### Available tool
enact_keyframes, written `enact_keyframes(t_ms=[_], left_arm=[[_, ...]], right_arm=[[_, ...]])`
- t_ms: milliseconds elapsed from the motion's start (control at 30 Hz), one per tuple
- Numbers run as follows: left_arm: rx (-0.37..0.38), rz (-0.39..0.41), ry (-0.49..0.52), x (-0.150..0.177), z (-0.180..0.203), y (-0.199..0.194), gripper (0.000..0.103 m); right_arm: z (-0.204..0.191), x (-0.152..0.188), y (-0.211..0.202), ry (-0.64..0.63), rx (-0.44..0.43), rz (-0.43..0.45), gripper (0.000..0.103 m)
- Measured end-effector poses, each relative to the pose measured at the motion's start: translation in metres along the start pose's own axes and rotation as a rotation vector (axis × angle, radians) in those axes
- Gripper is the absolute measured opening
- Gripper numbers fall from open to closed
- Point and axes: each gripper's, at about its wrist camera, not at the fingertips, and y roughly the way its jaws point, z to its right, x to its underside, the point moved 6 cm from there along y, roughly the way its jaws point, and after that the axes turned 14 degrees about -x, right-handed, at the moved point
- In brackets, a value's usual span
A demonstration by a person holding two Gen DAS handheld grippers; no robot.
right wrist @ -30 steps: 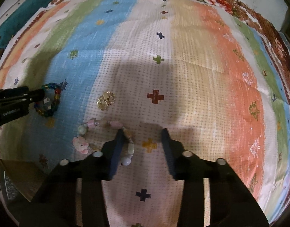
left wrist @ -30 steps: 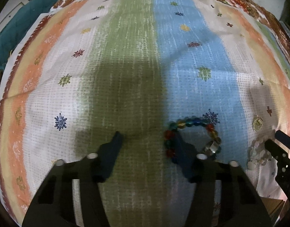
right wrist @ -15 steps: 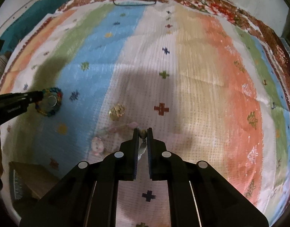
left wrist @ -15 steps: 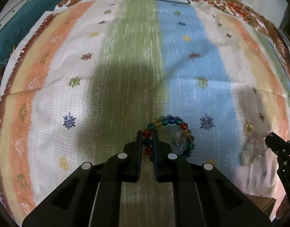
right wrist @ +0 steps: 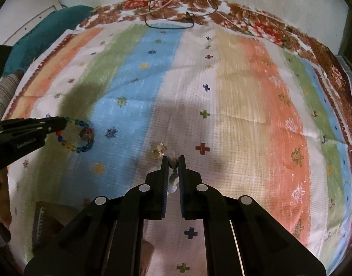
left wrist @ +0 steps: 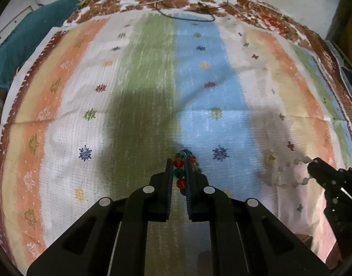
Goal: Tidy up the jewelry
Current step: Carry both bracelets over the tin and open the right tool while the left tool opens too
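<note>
- Left gripper (left wrist: pixel 178 161): black two-finger tool, jaws pinching one side of the multicoloured glass-bead bracelet (right wrist: pixel 80 135) (red, teal, blue and amber beads on a loop). In the right wrist view the rest of the loop hangs free beyond the fingertips, over the blue and green stripes.
- Right gripper (right wrist: pixel 173 161): jaws have just been closing and now clamp a strand of the pale pink and white bead bracelet (left wrist: pixel 288 172); from the left wrist view the strand droops in a curve from the fingertips.
- Step in hand, as judged: both pieces appear to be coming up off the striped woven cloth (left wrist: pixel 139 73). To do it well, keep each pinch firm on the cord between beads rather than on a round bead (round beads may roll out), raise the two pieces evenly, and hold them well apart so the dangling loops do not tangle.
- Surroundings: a small gold-coloured trinket (right wrist: pixel 158 150) lies on the cloth just beyond the right fingertips, near the pale strand; a swinging loop could drag it.
- A dark cord (left wrist: pixel 187 15) lies at the far floral border, well clear.
- A dark box-like object (right wrist: pixel 46 223) sits at the near left edge; whether it is the intended holder cannot be told.
</note>
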Motion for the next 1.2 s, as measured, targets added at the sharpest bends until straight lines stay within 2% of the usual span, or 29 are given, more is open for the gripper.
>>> enact_keyframes(t_ms=[467,567,767,1200], left_arm=[[0.049,0.071,0.023,0.004,0.012,-0.045,0.009],[0.066,0.090,0.025,0.007,0.013,-0.059,0.009],[0.098,0.129,0.012,0.011,0.013,-0.085,0.009],[0.105,0.183,0.022,0.026,0.017,-0.119,0.009]], right_arm=[[-0.003,0.000,-0.033,0.038,-0.035,0.078,0.009],[-0.004,0.002,-0.040,0.026,-0.014,0.088,0.009],[-0.012,0.001,-0.055,0.017,-0.030,0.123,0.009],[-0.028,0.006,-0.086,0.009,-0.066,0.179,0.009]])
